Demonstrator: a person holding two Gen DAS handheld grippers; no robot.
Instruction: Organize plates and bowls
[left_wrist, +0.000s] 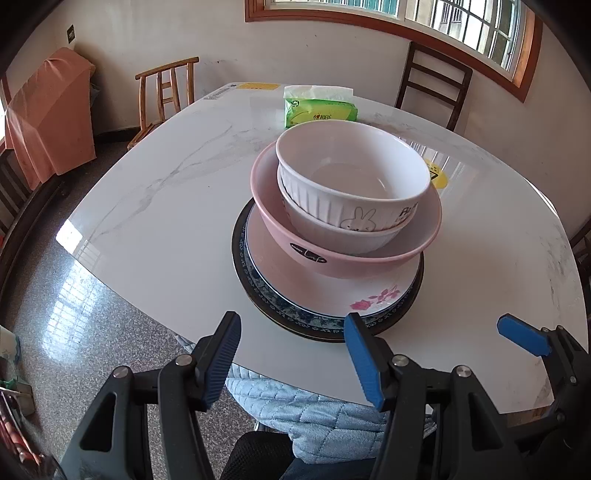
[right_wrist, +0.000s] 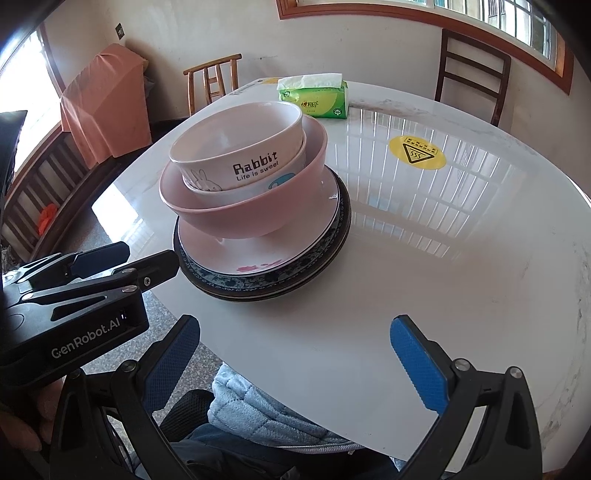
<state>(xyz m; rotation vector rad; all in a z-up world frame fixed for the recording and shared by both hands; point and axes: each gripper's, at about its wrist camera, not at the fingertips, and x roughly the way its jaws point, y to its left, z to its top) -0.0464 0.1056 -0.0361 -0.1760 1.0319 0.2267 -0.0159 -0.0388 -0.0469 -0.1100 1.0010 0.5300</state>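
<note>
On the tabletop (right_wrist: 406, 258) stands a stack: two plates (right_wrist: 280, 273) at the bottom, a wide bowl (right_wrist: 236, 218) on them, and two smaller bowls (right_wrist: 240, 155) nested inside it. Behind the stack lies a tissue pack (right_wrist: 314, 98); a round sticker (right_wrist: 417, 152) lies to the stack's right. Two chairs (left_wrist: 166, 96) stand behind the tabletop.

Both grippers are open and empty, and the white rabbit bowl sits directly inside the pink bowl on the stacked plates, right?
Not quite. In the right wrist view the white ceramic rabbit bowl nests in a second white bowl, which sits in the wide pink bowl on the stacked plates. The left gripper and right gripper are open and empty.
</note>
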